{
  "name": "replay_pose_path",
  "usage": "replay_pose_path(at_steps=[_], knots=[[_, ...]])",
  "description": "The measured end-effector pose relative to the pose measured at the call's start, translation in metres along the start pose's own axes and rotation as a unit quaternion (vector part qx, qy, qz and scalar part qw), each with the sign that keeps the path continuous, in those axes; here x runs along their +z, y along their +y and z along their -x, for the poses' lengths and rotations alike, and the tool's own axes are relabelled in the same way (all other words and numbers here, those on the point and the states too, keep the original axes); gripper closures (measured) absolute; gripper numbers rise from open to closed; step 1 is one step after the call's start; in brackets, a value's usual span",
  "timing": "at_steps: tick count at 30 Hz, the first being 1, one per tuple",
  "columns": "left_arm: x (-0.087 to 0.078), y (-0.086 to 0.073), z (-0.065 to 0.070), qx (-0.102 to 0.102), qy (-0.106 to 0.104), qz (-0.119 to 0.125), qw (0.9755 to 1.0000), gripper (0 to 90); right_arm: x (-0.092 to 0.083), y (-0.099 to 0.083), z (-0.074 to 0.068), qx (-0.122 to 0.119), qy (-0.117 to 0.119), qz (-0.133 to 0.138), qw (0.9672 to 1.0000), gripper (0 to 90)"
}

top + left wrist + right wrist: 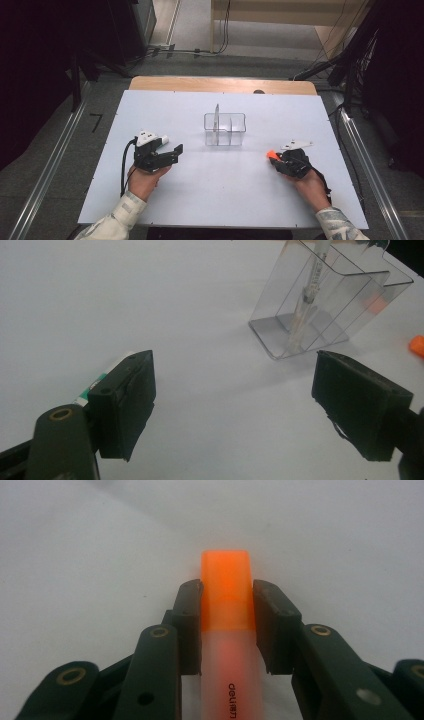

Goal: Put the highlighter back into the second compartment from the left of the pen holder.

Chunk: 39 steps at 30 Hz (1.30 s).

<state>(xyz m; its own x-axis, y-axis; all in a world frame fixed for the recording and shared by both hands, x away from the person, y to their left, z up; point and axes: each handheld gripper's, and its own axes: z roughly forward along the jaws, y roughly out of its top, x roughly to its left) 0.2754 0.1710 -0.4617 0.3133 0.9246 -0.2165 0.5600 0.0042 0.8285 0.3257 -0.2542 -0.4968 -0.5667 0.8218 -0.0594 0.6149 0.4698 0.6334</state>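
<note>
Upright, a pen (217, 118) inside clear organizer (236, 131)

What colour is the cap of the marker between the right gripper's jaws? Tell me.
Bright orange cap on a frosted marker body, clearest in the right gripper view.

An orange-capped highlighter (226, 630) with a frosted translucent barrel lies flat on the white table, cap pointing away, clamped between the right gripper's (226, 611) black pads.

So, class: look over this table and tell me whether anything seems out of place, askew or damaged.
Nothing looks damaged or spilled. The clear divided organizer stands upright with one pen leaning inside. The right gripper is clamped on an orange highlighter; a white tube lies loose beside the open left gripper.
</note>
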Motion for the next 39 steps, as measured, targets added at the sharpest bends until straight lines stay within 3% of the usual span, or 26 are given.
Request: replay_pose_path(at_steps=[9,23,39], knots=[[0.0,0.0,0.0,-0.001,0.0,0.001,1.0,18.2,-0.004,0.001,0.007,0.028,-0.001,0.011,0.9995,64.5],[-0.001,0.0,-0.001,-0.001,0.0,0.002,1.0,18.2,-0.013,0.003,0.007,0.026,-0.01,0.035,0.999,64.9],[-0.001,0.0,-0.002,-0.001,0.003,0.002,1.0,18.2,-0.018,0.013,0.0,0.029,0.007,0.056,0.998,64.8]])
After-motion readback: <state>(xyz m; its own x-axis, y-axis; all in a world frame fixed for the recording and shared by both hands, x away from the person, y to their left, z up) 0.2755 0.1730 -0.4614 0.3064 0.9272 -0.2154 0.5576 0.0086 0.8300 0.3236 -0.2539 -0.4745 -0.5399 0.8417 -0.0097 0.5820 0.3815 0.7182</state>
